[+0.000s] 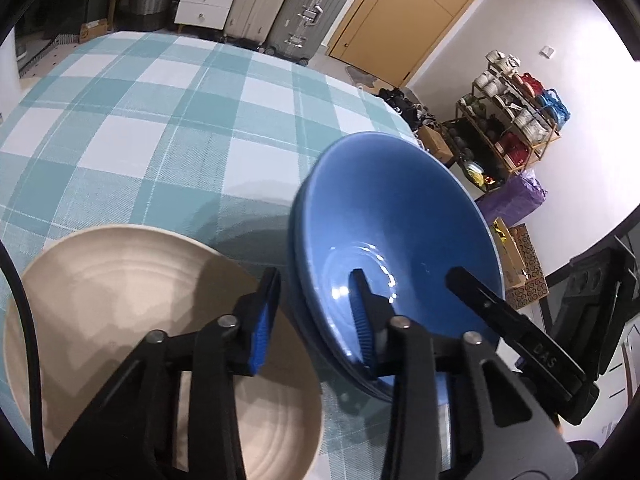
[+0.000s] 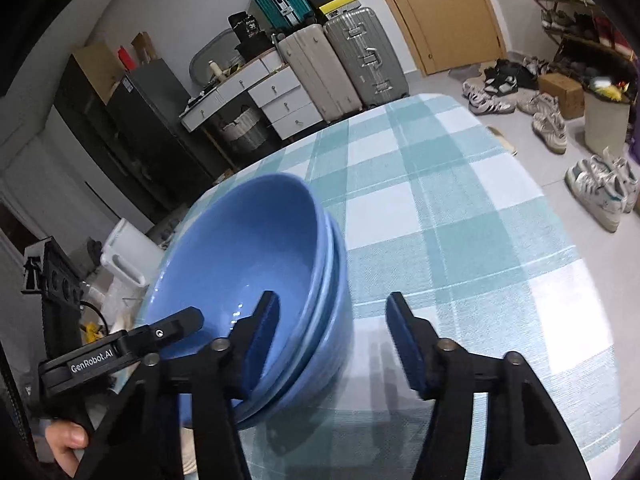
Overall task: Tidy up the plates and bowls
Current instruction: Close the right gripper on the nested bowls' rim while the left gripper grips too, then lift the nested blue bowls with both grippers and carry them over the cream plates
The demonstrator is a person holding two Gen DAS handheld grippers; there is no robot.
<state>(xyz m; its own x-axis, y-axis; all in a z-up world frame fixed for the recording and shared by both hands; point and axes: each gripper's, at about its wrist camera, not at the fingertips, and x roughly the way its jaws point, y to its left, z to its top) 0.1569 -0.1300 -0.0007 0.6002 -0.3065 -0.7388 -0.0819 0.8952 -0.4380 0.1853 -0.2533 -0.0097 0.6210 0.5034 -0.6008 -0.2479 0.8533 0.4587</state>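
A: Left wrist view first: where do the glossy blue ceramic bowls (image 1: 400,216) sit?

B: Nested as a stack, apparently two or three, on the teal-and-white checked tablecloth (image 1: 160,128). They are tilted, the near side lifted. Just beside the stack, on its left in this view, lies a wide cream ribbed ceramic plate (image 1: 120,300).

A: And the left gripper (image 1: 316,320)?

B: It straddles the near rim of the stack, one finger outside the wall, one inside the bowl. The jaws are narrow and look clamped on that rim, though the exact pad contact is hard to see.

A: The right gripper (image 2: 336,340)?

B: In the right wrist view it straddles the stack's opposite rim, one pad inside the bowl and against the wall, the other well clear over the cloth. It grips nothing yet.

A: How will the stack handle?

B: Heavy and stiff, I'd judge, and the glaze looks slippery. Nested bowls can slide against each other, and they would chip if knocked.

A: Best hold?

B: Both rims together, opposite sides, pads set deep over all the lips, keeping the stack level.
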